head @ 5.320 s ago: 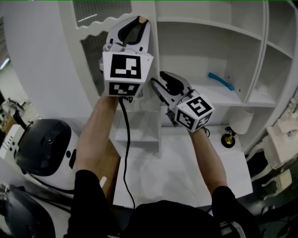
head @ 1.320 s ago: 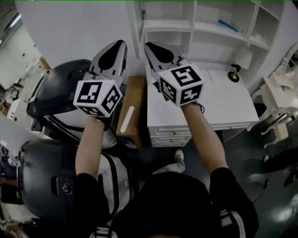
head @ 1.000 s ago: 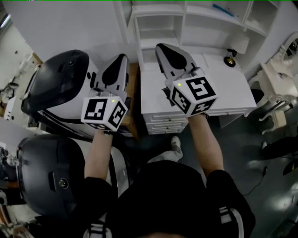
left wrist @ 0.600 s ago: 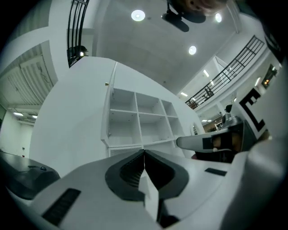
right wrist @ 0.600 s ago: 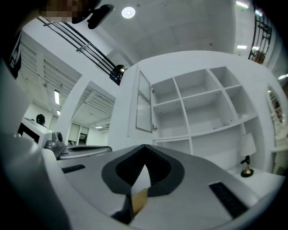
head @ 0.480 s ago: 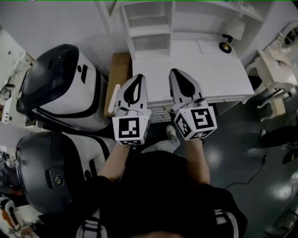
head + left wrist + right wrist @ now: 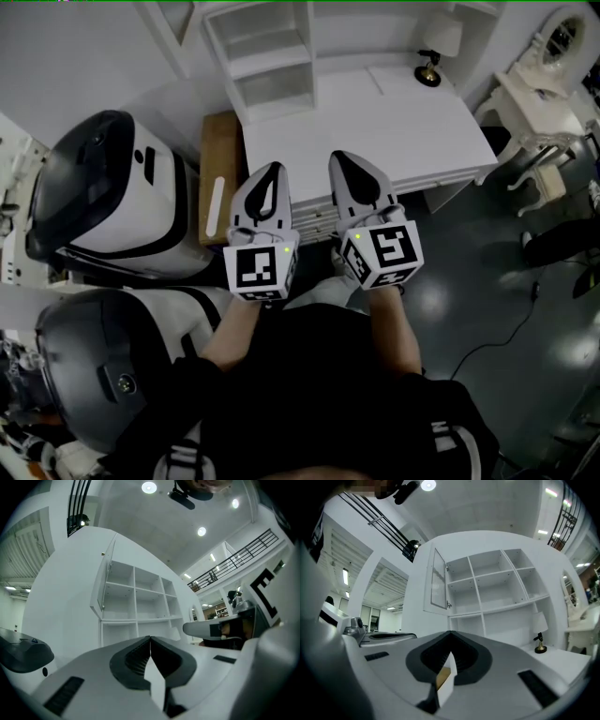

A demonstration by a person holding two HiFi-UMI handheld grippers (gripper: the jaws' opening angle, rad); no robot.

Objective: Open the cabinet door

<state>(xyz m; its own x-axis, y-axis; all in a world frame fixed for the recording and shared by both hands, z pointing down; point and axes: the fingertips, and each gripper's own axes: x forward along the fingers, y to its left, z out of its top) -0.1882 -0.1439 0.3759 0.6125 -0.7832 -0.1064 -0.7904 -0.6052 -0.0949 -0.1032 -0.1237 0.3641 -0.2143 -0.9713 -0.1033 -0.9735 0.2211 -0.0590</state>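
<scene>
The white shelf cabinet (image 7: 272, 56) stands at the back of the desk, far from both grippers. Its slatted door (image 7: 437, 581) hangs swung open to the left, and in the left gripper view the door (image 7: 107, 581) shows nearly edge-on. My left gripper (image 7: 266, 171) and right gripper (image 7: 340, 158) sit side by side close to my body, over the desk's front edge. The left gripper (image 7: 150, 638) and the right gripper (image 7: 451, 632) are both shut, with nothing between the jaws.
A white desk (image 7: 403, 112) with drawers carries a small lamp (image 7: 429, 56). Two big black-and-white machines (image 7: 103, 187) (image 7: 94, 375) fill the left side, with a brown box (image 7: 218, 178) beside the desk. White furniture (image 7: 534, 103) stands at the right on dark floor.
Both grippers have dropped and pulled back from the cabinet toward my body. They stay shut and empty, now side by side over the desk's front edge.
</scene>
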